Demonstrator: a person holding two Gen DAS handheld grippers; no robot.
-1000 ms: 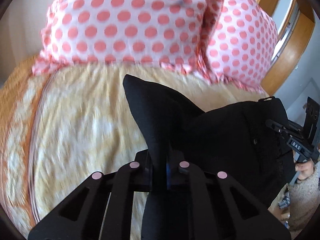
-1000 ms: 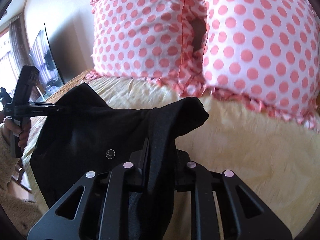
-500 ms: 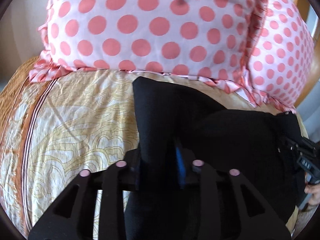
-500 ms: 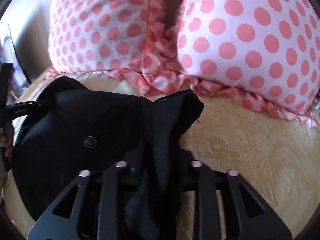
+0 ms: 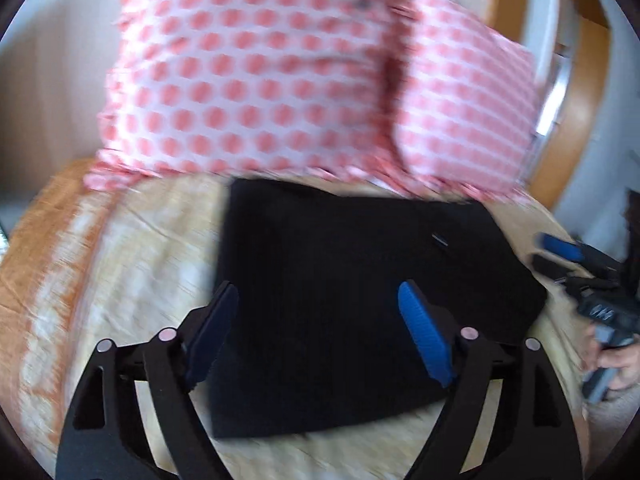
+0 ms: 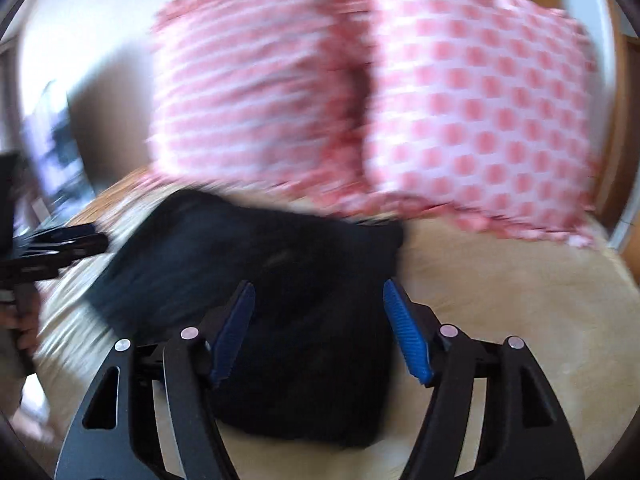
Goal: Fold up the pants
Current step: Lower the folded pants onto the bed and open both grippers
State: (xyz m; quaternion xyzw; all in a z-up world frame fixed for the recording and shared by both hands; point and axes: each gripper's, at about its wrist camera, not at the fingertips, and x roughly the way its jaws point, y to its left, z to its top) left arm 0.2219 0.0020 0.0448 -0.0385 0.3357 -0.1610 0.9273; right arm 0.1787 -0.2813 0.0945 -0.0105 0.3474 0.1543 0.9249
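Observation:
The black pants (image 5: 352,280) lie folded into a flat rectangle on the yellow bedspread (image 5: 132,272), just in front of the pillows. My left gripper (image 5: 320,300) is open and empty, its blue pads spread over the pants' near left part. My right gripper (image 6: 316,300) is open and empty above the pants (image 6: 280,280), near their right end. The right gripper also shows at the right edge of the left wrist view (image 5: 560,256), and the left gripper at the left edge of the right wrist view (image 6: 60,244). Both views are motion-blurred.
Two white pillows with pink dots (image 5: 256,80) (image 6: 480,120) stand behind the pants. A wooden headboard or frame (image 5: 576,152) curves at the right. The bedspread has an orange border (image 5: 40,288) at the left. Dark furniture (image 6: 52,148) stands beyond the bed's left side.
Both grippers have let go of the pants and opened. The pants now lie flat on the bed, and both grippers have pulled back from the pillows.

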